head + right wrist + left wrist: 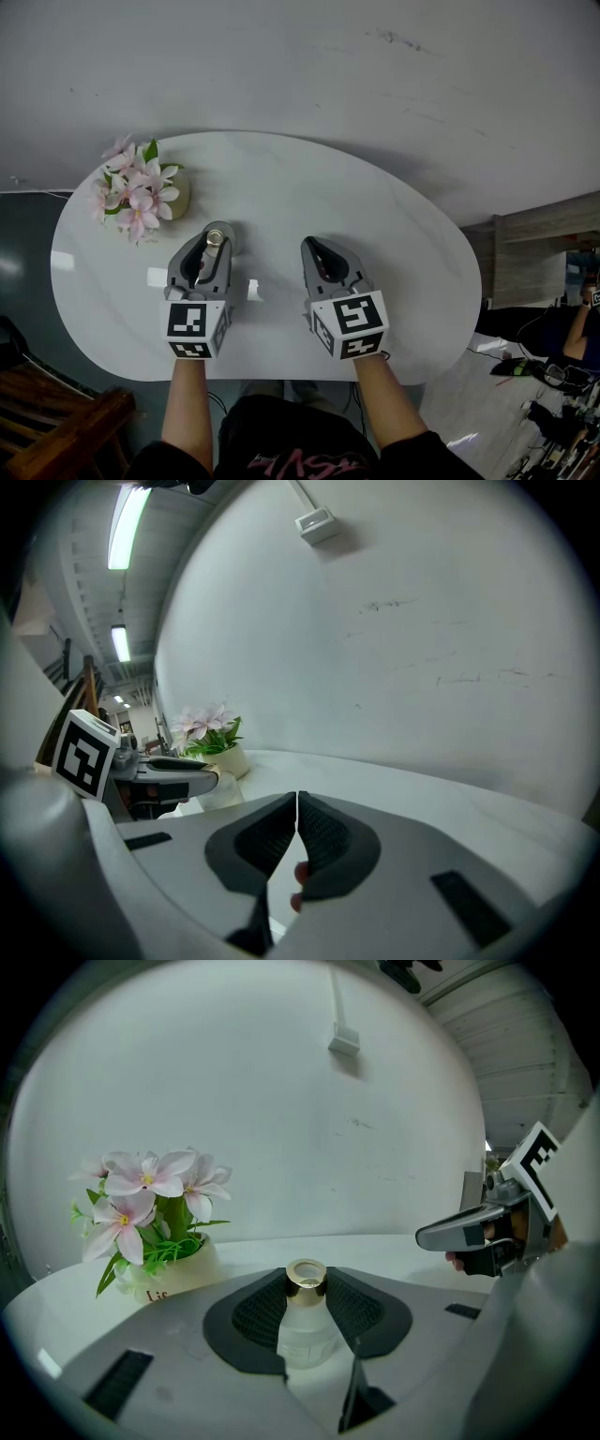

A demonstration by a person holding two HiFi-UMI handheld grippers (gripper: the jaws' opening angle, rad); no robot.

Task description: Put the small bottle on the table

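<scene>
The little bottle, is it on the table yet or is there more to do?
Nearly. Done: the small frosted-glass bottle with a gold collar is over the white oval table. In hand: the left gripper is shut on it, and the views hide whether its base touches the tabletop. Left: set it down and open the jaws. The right gripper is shut and empty.

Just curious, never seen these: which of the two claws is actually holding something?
The left gripper: its jaws clamp the small bottle. The right gripper's jaws are shut together on nothing.
</scene>
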